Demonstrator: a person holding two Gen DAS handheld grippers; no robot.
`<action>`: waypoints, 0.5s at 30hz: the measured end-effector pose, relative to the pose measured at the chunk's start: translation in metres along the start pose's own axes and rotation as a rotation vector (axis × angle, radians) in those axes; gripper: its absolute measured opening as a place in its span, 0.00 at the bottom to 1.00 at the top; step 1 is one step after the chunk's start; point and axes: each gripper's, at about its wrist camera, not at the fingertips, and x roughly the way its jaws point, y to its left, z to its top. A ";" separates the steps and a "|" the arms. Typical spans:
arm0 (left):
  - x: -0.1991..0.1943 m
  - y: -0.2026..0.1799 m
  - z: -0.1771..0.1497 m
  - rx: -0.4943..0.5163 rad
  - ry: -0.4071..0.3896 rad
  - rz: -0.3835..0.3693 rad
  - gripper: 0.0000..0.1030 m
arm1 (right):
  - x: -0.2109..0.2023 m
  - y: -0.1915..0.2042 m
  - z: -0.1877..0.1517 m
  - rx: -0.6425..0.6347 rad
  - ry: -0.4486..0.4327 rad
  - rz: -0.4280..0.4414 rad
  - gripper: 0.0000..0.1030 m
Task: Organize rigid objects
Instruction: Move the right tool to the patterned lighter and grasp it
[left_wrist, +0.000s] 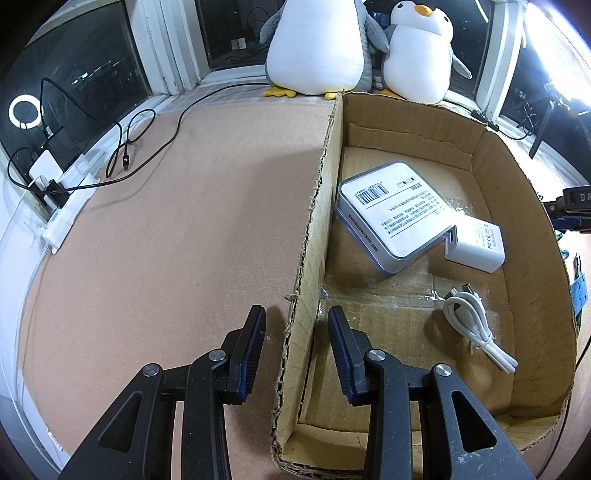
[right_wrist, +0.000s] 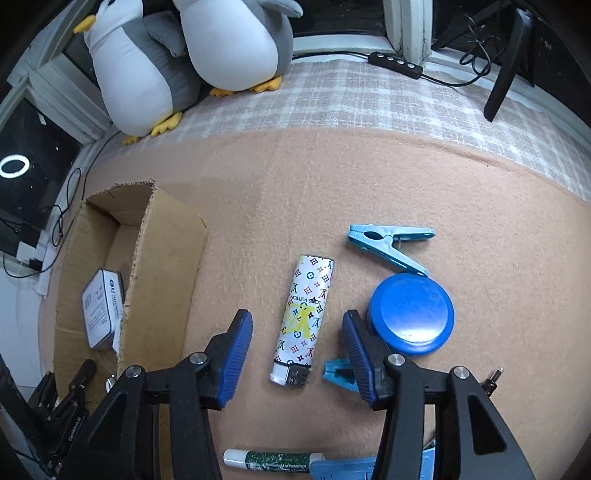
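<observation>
A cardboard box (left_wrist: 517, 206) holds a silver tin with a barcode label (left_wrist: 395, 210), a white charger block (left_wrist: 476, 245) and a coiled white cable (left_wrist: 476, 325). My left gripper (left_wrist: 297, 343) is open and empty, its jaws astride the box's left wall. My right gripper (right_wrist: 297, 354) is open, its jaws either side of a patterned lighter (right_wrist: 304, 314) lying on the felt. A blue round lid (right_wrist: 412, 314), a light blue clip (right_wrist: 391, 247) and a second blue clip (right_wrist: 338, 373) lie to the right. The box (right_wrist: 166, 258) and tin (right_wrist: 101, 310) show at left.
Two plush penguins (left_wrist: 332, 48) stand at the back by the window. Black cables and a power strip (left_wrist: 66, 199) lie at the far left. A green-and-white tube (right_wrist: 273, 459) and a blue object (right_wrist: 343, 469) lie near the front edge. An inline cable switch (right_wrist: 397, 64) is at the back.
</observation>
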 end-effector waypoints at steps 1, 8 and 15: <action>0.000 0.000 0.000 -0.001 0.000 -0.001 0.37 | 0.002 0.003 0.000 -0.011 0.008 -0.009 0.46; 0.000 0.000 0.000 -0.001 0.000 0.001 0.38 | 0.007 0.027 -0.002 -0.146 0.005 -0.152 0.27; 0.000 0.000 -0.001 -0.006 -0.005 0.008 0.39 | -0.003 0.017 -0.008 -0.122 -0.004 -0.100 0.21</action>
